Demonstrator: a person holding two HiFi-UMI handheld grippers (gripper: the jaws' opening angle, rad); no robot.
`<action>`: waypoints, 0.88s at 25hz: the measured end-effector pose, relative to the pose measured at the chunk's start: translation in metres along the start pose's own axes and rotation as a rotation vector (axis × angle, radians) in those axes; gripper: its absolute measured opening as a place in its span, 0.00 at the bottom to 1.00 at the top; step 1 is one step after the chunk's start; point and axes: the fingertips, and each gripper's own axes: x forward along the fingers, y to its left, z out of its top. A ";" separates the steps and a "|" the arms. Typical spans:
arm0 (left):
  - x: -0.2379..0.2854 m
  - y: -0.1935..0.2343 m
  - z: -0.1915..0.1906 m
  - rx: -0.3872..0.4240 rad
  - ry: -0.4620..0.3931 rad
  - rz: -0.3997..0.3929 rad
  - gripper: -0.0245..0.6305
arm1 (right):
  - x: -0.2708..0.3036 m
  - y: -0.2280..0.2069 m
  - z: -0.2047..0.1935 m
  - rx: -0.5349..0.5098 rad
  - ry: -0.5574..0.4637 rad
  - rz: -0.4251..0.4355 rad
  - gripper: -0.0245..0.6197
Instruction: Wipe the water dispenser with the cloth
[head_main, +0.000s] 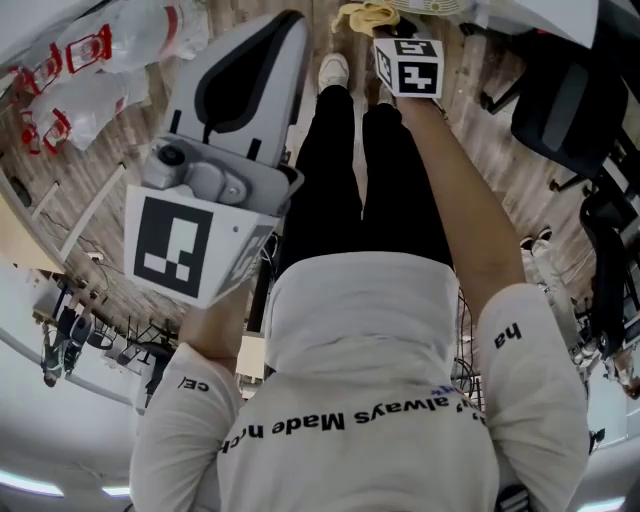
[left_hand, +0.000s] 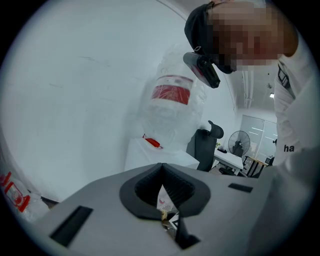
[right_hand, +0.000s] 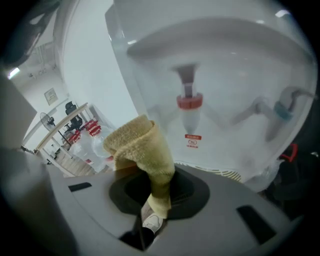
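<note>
Clearly, the right gripper (right_hand: 155, 200) is clamping the folded yellow cloth (right_hand: 142, 147), its bunched end sticking out forward so that it would meet the dispenser (right_hand: 235, 60) first. The white front with 2 taps (right_hand: 189, 102) is looming close ahead, though I cannot confirm contact. The left gripper (left_hand: 162, 192) is hanging aside, jaws together and empty, probably to leave the wiping side free.

The cloth (right_hand: 142, 150) has its lower end hidden between the jaws.
</note>
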 end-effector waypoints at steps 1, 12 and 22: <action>-0.001 -0.003 0.002 0.003 -0.004 -0.001 0.07 | -0.013 -0.001 0.003 0.001 -0.013 0.004 0.14; -0.032 -0.032 0.047 0.029 -0.071 -0.059 0.07 | -0.169 0.010 0.061 -0.011 -0.149 0.018 0.14; -0.062 -0.066 0.088 0.042 -0.121 -0.063 0.07 | -0.296 0.024 0.133 -0.090 -0.316 0.033 0.14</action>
